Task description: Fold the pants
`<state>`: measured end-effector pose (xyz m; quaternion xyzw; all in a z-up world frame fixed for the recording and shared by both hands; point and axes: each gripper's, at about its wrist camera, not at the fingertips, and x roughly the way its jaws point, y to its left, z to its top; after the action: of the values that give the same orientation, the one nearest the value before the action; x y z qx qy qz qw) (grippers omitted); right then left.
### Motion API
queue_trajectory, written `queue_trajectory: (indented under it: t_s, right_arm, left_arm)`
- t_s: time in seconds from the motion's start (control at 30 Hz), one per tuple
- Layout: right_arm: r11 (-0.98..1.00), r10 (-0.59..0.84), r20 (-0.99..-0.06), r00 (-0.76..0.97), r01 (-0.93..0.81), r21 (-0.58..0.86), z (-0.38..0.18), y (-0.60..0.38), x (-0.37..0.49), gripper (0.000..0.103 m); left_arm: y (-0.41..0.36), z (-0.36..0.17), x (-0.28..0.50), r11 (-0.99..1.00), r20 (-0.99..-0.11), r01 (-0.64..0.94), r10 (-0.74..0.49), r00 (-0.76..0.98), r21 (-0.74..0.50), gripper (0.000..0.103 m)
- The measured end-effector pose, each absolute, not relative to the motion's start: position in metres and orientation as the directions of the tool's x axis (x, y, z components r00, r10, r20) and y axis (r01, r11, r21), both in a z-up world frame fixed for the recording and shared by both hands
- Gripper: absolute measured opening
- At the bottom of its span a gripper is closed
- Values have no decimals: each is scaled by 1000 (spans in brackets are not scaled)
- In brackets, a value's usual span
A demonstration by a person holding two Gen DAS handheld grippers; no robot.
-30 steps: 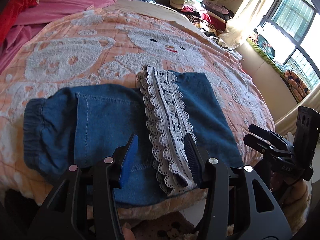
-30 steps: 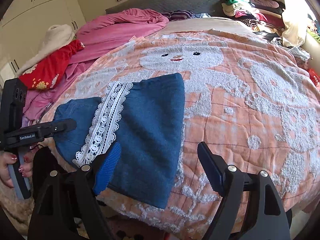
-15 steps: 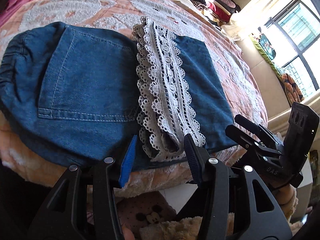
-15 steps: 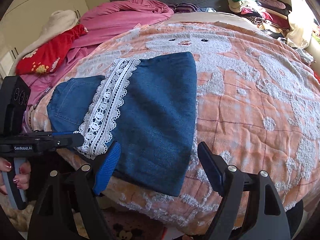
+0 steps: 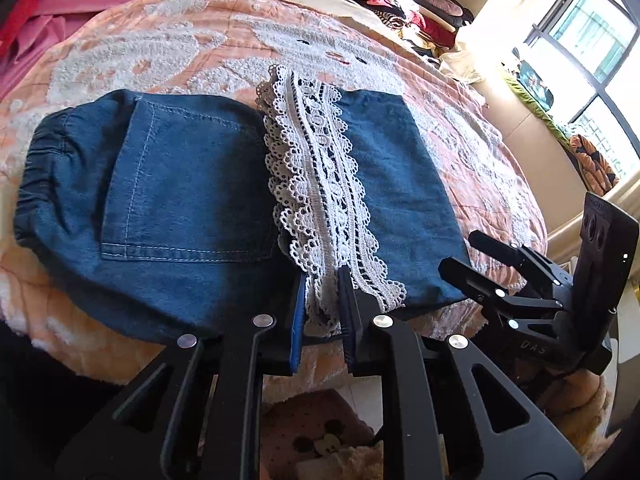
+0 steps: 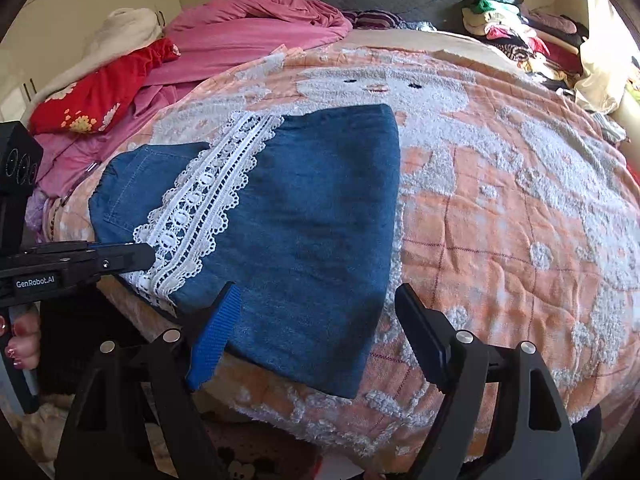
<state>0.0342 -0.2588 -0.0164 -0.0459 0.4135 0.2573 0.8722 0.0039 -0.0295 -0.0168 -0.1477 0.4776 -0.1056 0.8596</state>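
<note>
Pants (image 5: 172, 204) lie folded on the bed's orange blanket (image 6: 500, 220) near its edge. Left gripper (image 5: 322, 300) is closing on their lace hem (image 5: 320, 184); right gripper (image 6: 316, 320) gapes wide over the denim, gripping nothing.

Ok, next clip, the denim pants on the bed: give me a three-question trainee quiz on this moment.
1. True or false: the left gripper has the white lace trim between its closing jaws.
2. Multiple choice: the right gripper is
A) clamped on the waistband
B) open at the near edge of the pants, gripping nothing
C) resting on the red floral pillow
3. Fill in: the pants lie on an orange and white ____.

Key
1. True: lace at the near edge sits between the blue pads.
2. B
3. Blanket: it covers the bed and shows a cartoon bear.
</note>
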Motion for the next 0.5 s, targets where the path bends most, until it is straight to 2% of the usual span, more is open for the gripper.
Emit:
queue_trajectory:
  t_s: [0.13, 0.2, 0.5]
  right_arm:
    - [842, 431, -731, 530, -527, 114, -11, -247, 31, 78]
    - [826, 446, -736, 509, -551, 119, -13, -240, 32, 78]
    - [833, 391, -787, 478, -548, 80, -38, -226, 38, 78]
  left_arm:
    - [-34, -28, 10, 951, -820, 40, -286, 497, -307, 11]
    - [-36, -30, 11, 960, -828, 42, -259, 497, -276, 16]
    - [-35, -29, 7, 961, -825, 39, -256, 503, -274, 22]
